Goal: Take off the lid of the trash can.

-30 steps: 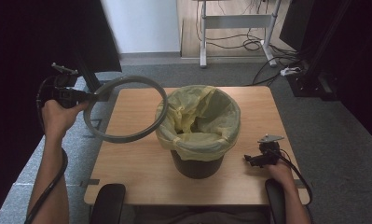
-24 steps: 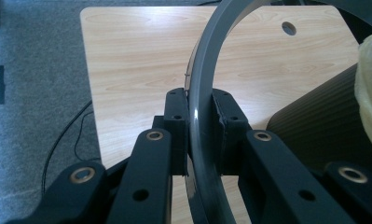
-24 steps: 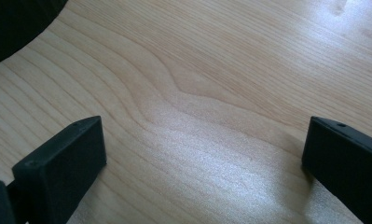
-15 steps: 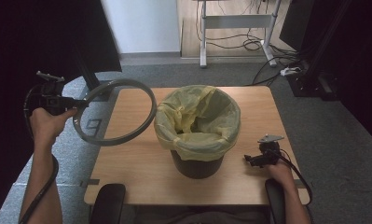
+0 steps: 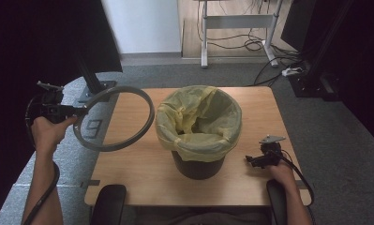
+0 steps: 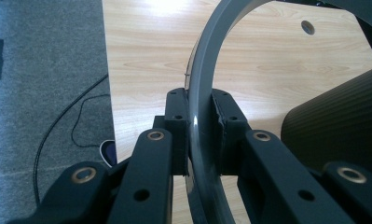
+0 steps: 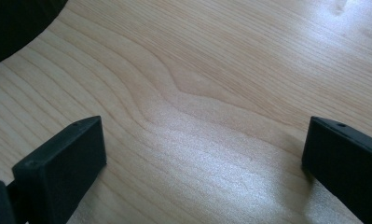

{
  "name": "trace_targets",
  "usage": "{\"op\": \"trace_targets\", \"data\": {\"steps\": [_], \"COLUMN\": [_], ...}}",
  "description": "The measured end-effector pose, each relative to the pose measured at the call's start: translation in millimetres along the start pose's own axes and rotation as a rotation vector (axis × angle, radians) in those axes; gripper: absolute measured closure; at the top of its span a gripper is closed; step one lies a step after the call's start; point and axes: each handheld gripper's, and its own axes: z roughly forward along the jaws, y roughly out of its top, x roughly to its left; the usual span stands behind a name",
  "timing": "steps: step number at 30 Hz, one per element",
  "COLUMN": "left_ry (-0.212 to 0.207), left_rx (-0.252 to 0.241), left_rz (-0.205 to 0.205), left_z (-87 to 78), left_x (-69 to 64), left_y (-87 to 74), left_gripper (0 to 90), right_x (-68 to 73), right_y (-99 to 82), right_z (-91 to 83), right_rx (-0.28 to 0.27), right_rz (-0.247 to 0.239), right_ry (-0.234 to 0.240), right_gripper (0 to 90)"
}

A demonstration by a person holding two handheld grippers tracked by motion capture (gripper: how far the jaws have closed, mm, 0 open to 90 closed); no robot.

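My left gripper (image 5: 79,111) is clamped on the grey ring (image 5: 114,118), held over the table's (image 5: 138,178) left edge. The lined bin (image 5: 198,129) stands mid-table, just right of the ring. My right gripper (image 5: 251,160), jaws apart, rests near the right edge.

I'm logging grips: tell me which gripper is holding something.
The left gripper: its jaws clamp the grey ring at the table's left edge. The right gripper rests open on bare wood, empty.
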Motion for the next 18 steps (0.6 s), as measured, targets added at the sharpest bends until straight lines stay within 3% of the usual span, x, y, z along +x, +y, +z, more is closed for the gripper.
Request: {"op": "trace_targets", "data": {"steps": [5, 18], "left_ry": [-0.006, -0.017], "left_rx": [-0.003, -0.002], "left_rz": [-0.007, 0.008], "left_z": [11.9, 45.2], "left_x": [6.9, 10.3], "left_y": [-10.8, -33.5], "left_gripper": [78.7, 78.6], "right_x": [-0.1, -0.3], "right_y": [0.0, -0.1], "right_z": [0.0, 0.0], "right_rx": [0.0, 0.001], "right_rz": [-0.001, -0.004], "right_ry": [0.0, 0.0], "right_gripper": [0.0, 0.0]}}
